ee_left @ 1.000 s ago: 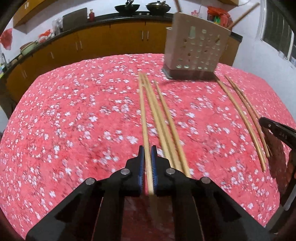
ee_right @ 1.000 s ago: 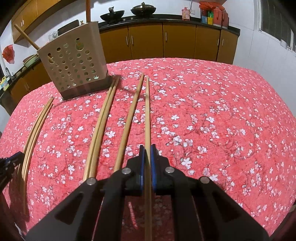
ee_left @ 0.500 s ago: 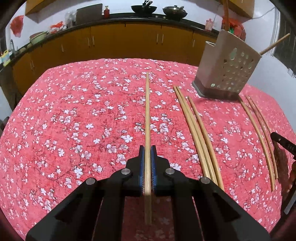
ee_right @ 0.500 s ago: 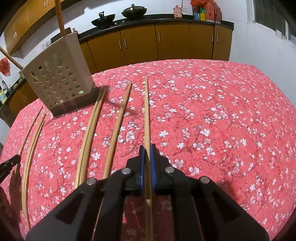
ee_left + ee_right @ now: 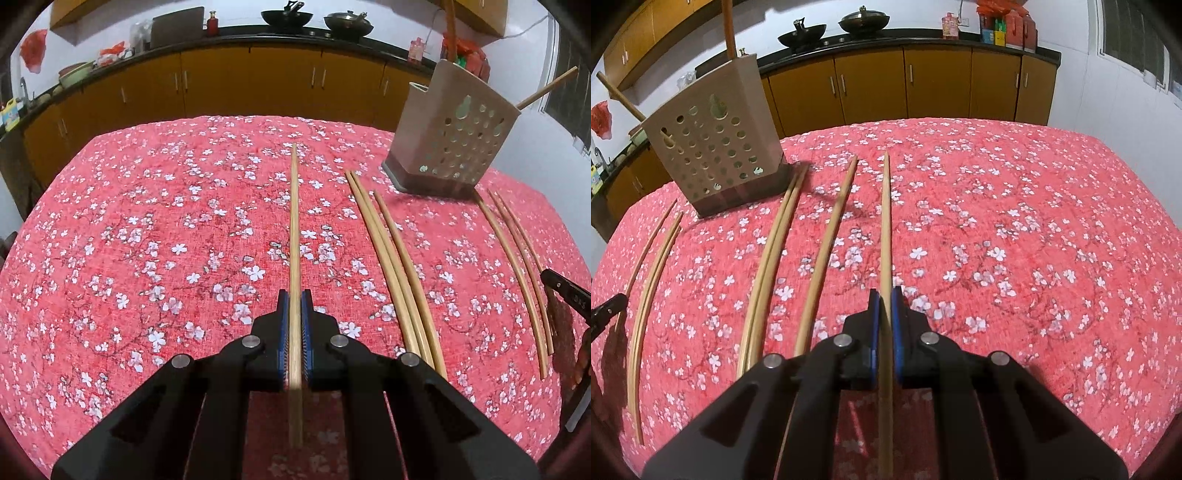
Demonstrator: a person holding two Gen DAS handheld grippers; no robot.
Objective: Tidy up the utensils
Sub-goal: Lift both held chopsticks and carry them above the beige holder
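My left gripper (image 5: 294,295) is shut on a wooden chopstick (image 5: 294,229) that points forward, lifted off the red floral tablecloth (image 5: 147,240). My right gripper (image 5: 885,295) is shut on another chopstick (image 5: 885,221), also pointing forward. A beige perforated utensil holder (image 5: 452,138) stands at the far right in the left wrist view and at the far left in the right wrist view (image 5: 713,144), with two sticks leaning in it. Three loose chopsticks (image 5: 391,266) lie beside it, and three more (image 5: 517,258) lie further right.
Yellow kitchen cabinets (image 5: 258,85) with a dark counter, woks and jars run behind the table. The other gripper's black tip (image 5: 565,291) shows at the right edge of the left wrist view. A white wall (image 5: 1126,92) stands to the right.
My left gripper has lifted its chopstick away from the group of three and swung left, so the holder now sits further right. My right gripper has raised its chopstick slightly.
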